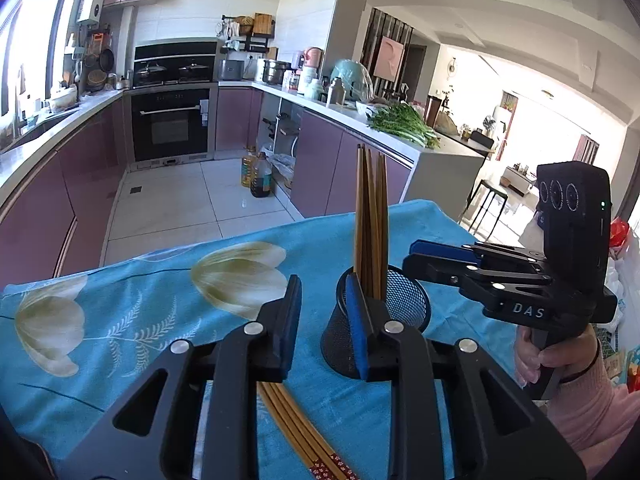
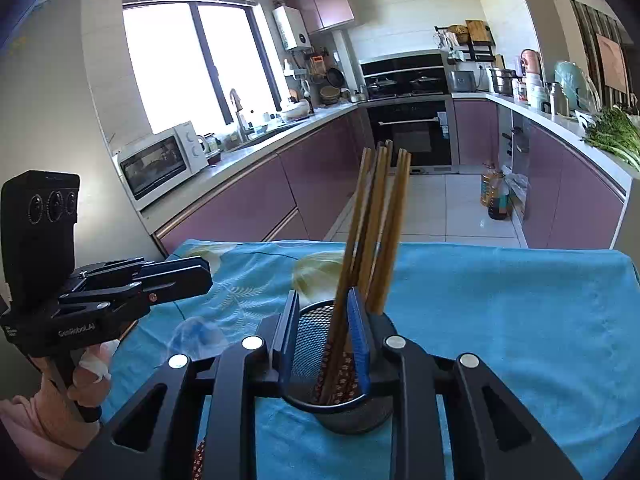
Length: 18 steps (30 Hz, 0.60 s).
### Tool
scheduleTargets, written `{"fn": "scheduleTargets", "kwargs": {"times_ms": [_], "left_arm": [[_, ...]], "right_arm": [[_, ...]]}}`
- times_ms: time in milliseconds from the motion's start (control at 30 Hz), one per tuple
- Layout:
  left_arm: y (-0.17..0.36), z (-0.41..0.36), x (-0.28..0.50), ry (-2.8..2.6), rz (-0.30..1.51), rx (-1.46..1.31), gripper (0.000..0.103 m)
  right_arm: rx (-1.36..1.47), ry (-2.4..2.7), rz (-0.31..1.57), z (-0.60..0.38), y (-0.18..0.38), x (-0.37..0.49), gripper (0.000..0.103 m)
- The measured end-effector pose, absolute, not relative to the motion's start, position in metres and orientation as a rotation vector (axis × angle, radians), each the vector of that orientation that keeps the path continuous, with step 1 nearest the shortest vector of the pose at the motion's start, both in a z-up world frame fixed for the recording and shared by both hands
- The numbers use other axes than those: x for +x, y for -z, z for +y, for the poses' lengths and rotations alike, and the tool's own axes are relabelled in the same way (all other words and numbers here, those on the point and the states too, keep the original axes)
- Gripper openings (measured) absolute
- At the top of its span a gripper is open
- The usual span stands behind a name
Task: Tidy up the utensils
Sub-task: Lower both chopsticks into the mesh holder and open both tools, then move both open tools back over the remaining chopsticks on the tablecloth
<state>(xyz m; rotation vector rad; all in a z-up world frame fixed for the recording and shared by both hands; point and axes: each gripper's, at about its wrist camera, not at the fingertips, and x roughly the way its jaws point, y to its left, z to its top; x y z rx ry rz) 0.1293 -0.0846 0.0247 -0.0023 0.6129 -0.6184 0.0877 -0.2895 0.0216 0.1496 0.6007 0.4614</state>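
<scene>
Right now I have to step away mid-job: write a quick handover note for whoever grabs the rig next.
Left claw: open, empty, hovering just left of the mesh cup.
Right claw: open, straddling the cup's near rim; one standing chopstick rises between its pads, whether it touches them is unclear.
Done: several chopsticks stand in the cup, leaning on its rim.
Left: a bundle of chopsticks lies on the blue cloth under the left claw. Pick these up and drop them in the cup.
</scene>
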Motion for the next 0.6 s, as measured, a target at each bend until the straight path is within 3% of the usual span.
{"fn": "scheduleTargets", "kwargs": {"times_ms": [200, 333, 600], "left_arm": [[-0.014, -0.053, 0.111, 0.562, 0.607, -0.014, 0.034], [0.007, -0.034, 0.109, 0.528, 0.662, -0.037, 0.04], [0.062, -0.023, 0.106, 0.451, 0.786, -0.028, 0.041]], "right_arm": [[0.119, -0.588, 0.594, -0.264, -0.019, 0.059, 0.042], [0.09, -0.62, 0.679, -0.238, 0.012, 0.052, 0.042], [0.087, -0.608, 0.844, -0.209, 0.066, 0.053, 0.042]]}}
